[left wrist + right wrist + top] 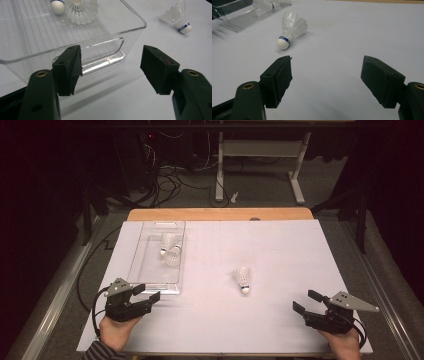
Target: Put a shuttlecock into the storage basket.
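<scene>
Two claws, left (148, 293) and right (303, 302), both spread apart and empty, one shuttlecock (242, 280) lay on the bench (280, 245), two more sat in a clear tray (142, 250).

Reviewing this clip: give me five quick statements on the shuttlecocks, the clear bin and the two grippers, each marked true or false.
1. Two shuttlecocks lie inside the clear plastic bin. True.
2. The right gripper is shut on a shuttlecock. False: its fingers stand apart with nothing between them.
3. One loose shuttlecock lies on the white sheet outside the bin. True.
4. The loose shuttlecock stands upright on its cork. False: it lies on its side, with its cork toward the person.
5. The left gripper is open at the bin's near end. True.
</scene>
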The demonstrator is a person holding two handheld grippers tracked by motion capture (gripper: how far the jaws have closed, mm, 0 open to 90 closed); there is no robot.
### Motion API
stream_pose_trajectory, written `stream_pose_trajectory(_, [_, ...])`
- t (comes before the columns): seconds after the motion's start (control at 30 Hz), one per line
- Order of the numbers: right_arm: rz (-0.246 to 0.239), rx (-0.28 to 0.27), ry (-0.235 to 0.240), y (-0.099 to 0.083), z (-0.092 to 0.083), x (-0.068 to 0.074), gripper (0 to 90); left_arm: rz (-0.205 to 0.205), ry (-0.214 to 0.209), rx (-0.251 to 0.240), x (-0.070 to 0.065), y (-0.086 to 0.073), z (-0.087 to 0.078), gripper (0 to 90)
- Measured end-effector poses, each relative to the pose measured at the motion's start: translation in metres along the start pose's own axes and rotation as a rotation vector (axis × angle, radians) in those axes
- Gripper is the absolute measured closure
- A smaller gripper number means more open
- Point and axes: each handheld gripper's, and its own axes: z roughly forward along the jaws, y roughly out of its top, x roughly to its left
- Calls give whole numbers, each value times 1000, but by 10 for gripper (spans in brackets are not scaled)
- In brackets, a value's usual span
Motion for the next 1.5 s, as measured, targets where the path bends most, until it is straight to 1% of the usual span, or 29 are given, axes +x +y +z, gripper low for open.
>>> stream_pose_trajectory(0.17, [6,1,-3,-1,-1,-1,255,15,-2,3,-3,1,1,341])
stream_pose_trajectory(0.33, [5,-3,-3,-1,-1,0,255,24,-15,20,-8,0,3,341])
stream_pose_trajectory(0.47, [-1,-4,-1,-1,-2,1,256,31,-30,13,-12,0,2,340])
stream_pose_trajectory(0.6, [-3,-4,3,-1,-2,1,256,41,-42,21,-16,0,2,334])
stream_pose_trajectory(0.73, [-2,-3,3,-1,-2,1,255,54,-49,19,-20,4,3,330])
stream_pose_trajectory(0.83, [-3,-3,2,-1,-2,1,256,71,-55,27,-24,6,5,331])
stream_pose_trajectory(1.1, [-1,-3,3,-1,-2,1,255,93,-77,42,-31,12,9,341])
stream_pose_trajectory(1.2, [-1,-2,4,-1,-1,1,255,109,-78,51,-34,16,10,342])
stream_pose_trajectory(1.3, [1,-4,4,-1,-2,0,255,115,-94,65,-37,18,13,344])
stream_pose_trajectory(1.5, [0,-4,5,-1,-2,1,255,126,-108,89,-43,23,18,350])
